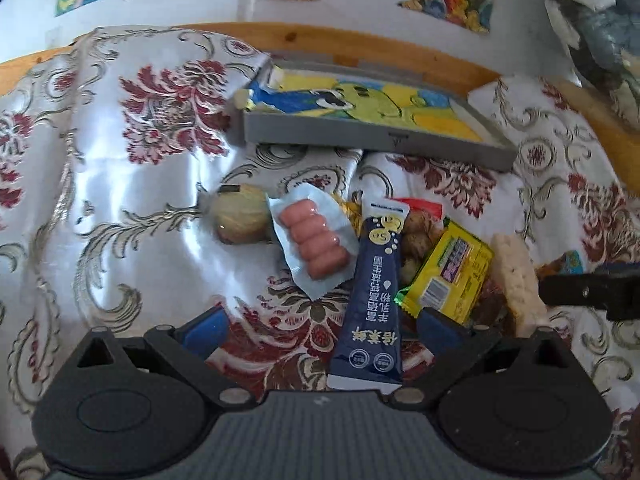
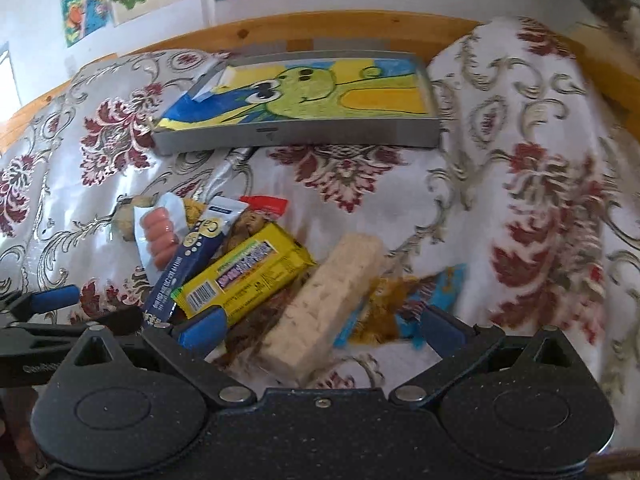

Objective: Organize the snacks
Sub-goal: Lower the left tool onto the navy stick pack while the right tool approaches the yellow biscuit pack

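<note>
A pile of snacks lies on the flowered cloth (image 1: 120,200). It holds a clear pack of pink sausages (image 1: 316,244), a round wrapped pastry (image 1: 242,220), a navy pouch (image 1: 374,292), a yellow packet (image 1: 448,276) and a pale rice bar (image 1: 516,280). My left gripper (image 1: 324,328) is open, its blue fingertips either side of the navy pouch's near end. My right gripper (image 2: 322,328) is open too, with the rice bar (image 2: 320,304) lying between its fingers. Behind the pile sits a grey tray (image 1: 360,136), lined with a coloured drawing and holding no snacks.
A blue and orange wrapper (image 2: 400,304) lies under the rice bar, and a red packet (image 2: 266,204) sits behind the pile. A wooden rail (image 1: 320,44) borders the cloth at the back. The wall beyond carries drawings. Bare cloth spreads to the left.
</note>
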`<move>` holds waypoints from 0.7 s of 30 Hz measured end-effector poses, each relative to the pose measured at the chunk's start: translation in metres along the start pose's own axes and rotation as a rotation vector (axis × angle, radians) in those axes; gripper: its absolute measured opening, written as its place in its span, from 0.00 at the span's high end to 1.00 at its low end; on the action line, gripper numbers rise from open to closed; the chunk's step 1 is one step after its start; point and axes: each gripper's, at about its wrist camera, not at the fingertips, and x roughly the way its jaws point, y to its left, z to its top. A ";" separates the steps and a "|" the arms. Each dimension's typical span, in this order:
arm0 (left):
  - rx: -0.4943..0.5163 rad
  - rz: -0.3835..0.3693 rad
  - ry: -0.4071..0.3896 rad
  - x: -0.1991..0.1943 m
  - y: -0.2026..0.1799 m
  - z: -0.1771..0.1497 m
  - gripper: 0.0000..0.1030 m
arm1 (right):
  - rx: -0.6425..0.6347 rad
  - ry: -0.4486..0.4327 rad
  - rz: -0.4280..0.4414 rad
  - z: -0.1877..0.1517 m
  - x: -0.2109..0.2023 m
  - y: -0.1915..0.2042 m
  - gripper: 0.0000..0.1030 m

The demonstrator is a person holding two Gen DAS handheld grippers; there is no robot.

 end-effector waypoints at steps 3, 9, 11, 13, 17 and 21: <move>0.020 -0.005 -0.001 0.009 -0.001 0.000 0.01 | -0.018 -0.011 0.029 0.003 0.007 0.002 0.01; 0.071 -0.059 -0.005 0.020 -0.003 -0.003 0.01 | -0.065 -0.058 0.089 0.014 0.013 0.008 0.01; 0.078 -0.080 -0.005 0.021 -0.005 -0.004 0.01 | -0.085 -0.064 0.108 0.018 0.016 0.009 0.01; 0.092 -0.106 -0.007 0.022 -0.006 -0.006 0.01 | -0.104 -0.067 0.124 0.021 0.020 0.011 0.01; 0.116 -0.120 -0.001 0.024 -0.008 -0.008 0.05 | -0.157 -0.073 0.140 0.025 0.027 0.015 0.01; 0.111 -0.161 -0.002 0.025 -0.007 -0.006 0.10 | -0.216 -0.079 0.165 0.031 0.035 0.017 0.01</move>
